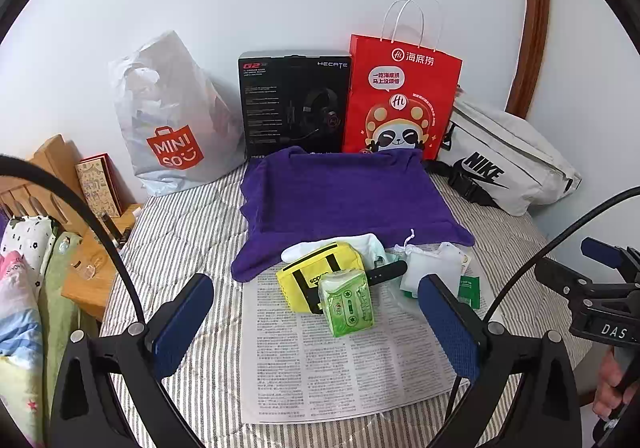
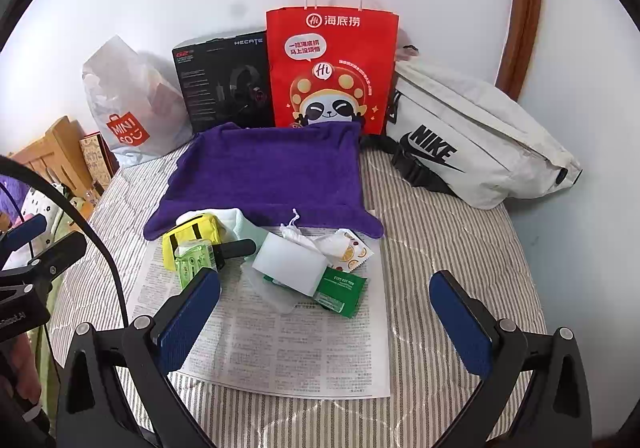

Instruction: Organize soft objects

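1. Currently the left gripper point(image 1: 316, 324) hangs at the bottom of its own view with its blue-padded jaws fully spread and nothing between them.
2. Likewise the right gripper point(image 2: 324, 312) sits at the bottom of its view, jaws spread wide and empty; both tools are above the printed paper sheet point(image 2: 280, 344), not touching it.
3. A purple towel point(image 1: 344, 199) lies flat at frame centre on the striped bedcover point(image 1: 180, 232), its near edge overlapping the top of the paper sheet.
4. Clustered on the sheet just below that edge:
   - a yellow pouch point(image 1: 316, 280) at centre left;
   - a green tissue pack point(image 1: 348, 304) touching the pouch's front;
   - a black strap point(image 1: 386, 272) beside the tissue pack;
   - a white sponge block point(image 2: 290, 262) at centre;
   - a green sachet point(image 2: 340, 292) partly under the block;
   - a white drawstring bag point(image 2: 304, 236) behind the block;
   - an item that appears to be a white sock point(image 1: 308, 250), mostly hidden behind the pouch.
5. Along the wall in the upper half, left to right: a Miniso plastic bag point(image 1: 172, 119), a black headset box point(image 1: 294, 103), a red paper bag point(image 1: 400, 99), and a white Nike waist bag point(image 1: 508, 163).
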Motion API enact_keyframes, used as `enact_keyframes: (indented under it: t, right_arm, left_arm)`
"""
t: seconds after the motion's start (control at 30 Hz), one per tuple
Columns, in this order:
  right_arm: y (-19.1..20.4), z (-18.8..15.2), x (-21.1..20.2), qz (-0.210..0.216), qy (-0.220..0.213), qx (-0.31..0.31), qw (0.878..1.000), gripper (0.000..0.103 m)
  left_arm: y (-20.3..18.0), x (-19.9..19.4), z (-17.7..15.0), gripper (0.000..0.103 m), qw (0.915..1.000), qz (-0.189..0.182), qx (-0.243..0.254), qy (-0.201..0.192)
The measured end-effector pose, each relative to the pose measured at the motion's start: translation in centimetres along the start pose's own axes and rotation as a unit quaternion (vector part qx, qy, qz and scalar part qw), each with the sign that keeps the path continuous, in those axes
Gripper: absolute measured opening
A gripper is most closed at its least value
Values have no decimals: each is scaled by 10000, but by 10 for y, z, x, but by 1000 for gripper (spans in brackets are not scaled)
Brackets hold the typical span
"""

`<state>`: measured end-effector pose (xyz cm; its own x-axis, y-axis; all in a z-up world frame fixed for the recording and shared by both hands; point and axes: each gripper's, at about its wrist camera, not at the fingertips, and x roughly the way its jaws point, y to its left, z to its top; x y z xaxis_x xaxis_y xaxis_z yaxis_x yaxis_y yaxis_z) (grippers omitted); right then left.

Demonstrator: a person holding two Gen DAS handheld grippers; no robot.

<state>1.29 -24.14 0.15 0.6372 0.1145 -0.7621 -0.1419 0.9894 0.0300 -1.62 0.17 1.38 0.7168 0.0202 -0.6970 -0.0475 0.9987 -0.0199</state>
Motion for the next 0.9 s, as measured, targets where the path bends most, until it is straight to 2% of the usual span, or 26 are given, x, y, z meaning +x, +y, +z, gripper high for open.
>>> enact_keyframes:
  t: [0.9]
  right_arm:
    - [4,1,-5,84,40,-58,9999,103]
  left_arm:
    - [0,-1,0,103,9999,76,67,14]
